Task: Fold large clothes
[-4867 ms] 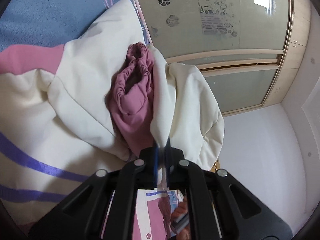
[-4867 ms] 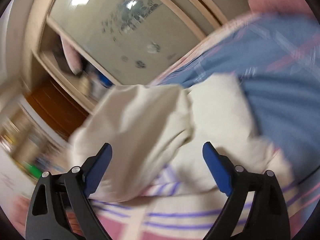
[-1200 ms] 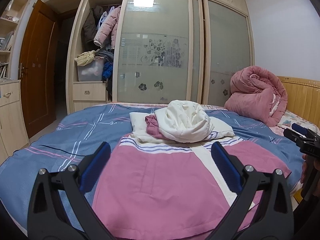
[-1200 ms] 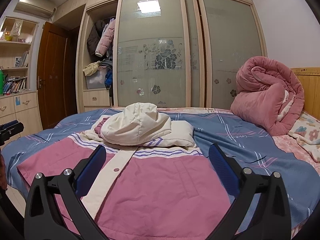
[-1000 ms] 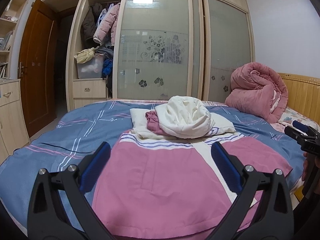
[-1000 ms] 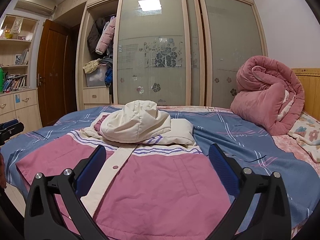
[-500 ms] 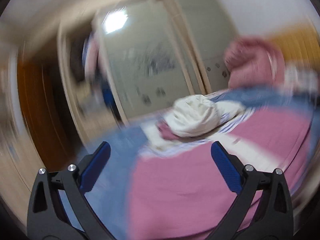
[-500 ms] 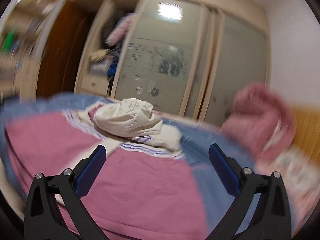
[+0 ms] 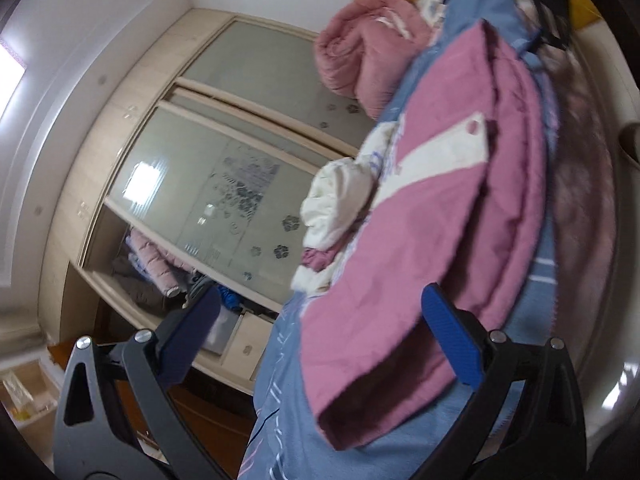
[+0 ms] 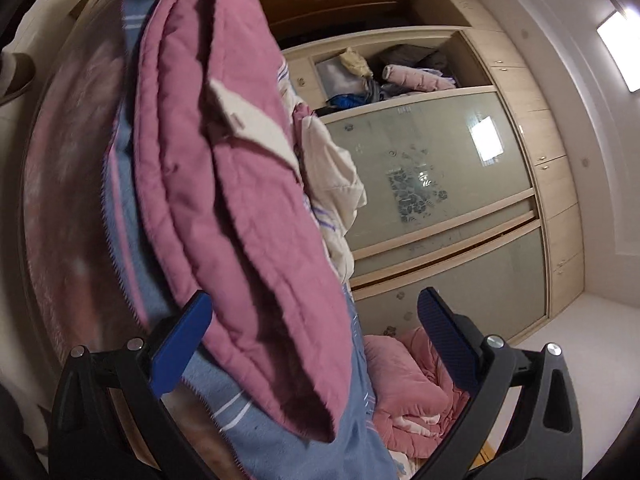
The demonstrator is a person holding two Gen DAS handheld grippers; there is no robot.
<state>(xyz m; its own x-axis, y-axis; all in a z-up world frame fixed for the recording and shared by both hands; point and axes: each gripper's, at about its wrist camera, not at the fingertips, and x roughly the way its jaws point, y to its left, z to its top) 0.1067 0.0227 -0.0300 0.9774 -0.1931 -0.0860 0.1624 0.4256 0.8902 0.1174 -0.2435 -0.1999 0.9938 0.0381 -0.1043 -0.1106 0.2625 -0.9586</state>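
A large pink and cream padded jacket (image 9: 420,240) lies spread on the blue bed, its cream hood (image 9: 336,204) bunched at the far end. My left gripper (image 9: 324,336) is open, rolled sideways, with the jacket's pink bottom corner (image 9: 352,412) between its blue pads, not pinched. My right gripper (image 10: 316,340) is open, also rolled sideways, with the jacket's other bottom corner (image 10: 304,400) between its pads. The jacket (image 10: 224,184) fills the middle of the right wrist view, with the hood (image 10: 332,168) beyond.
The blue striped bedspread (image 9: 288,408) hangs over the bed edge. A rolled pink quilt (image 9: 360,52) lies by the headboard; it also shows in the right wrist view (image 10: 416,392). A wardrobe with frosted sliding doors (image 9: 216,184) and an open clothes shelf (image 10: 384,76) stands behind.
Both grippers have swung from a level view back from the bed to a sideways roll and moved in close to the jacket's bottom corners. Both stay open.
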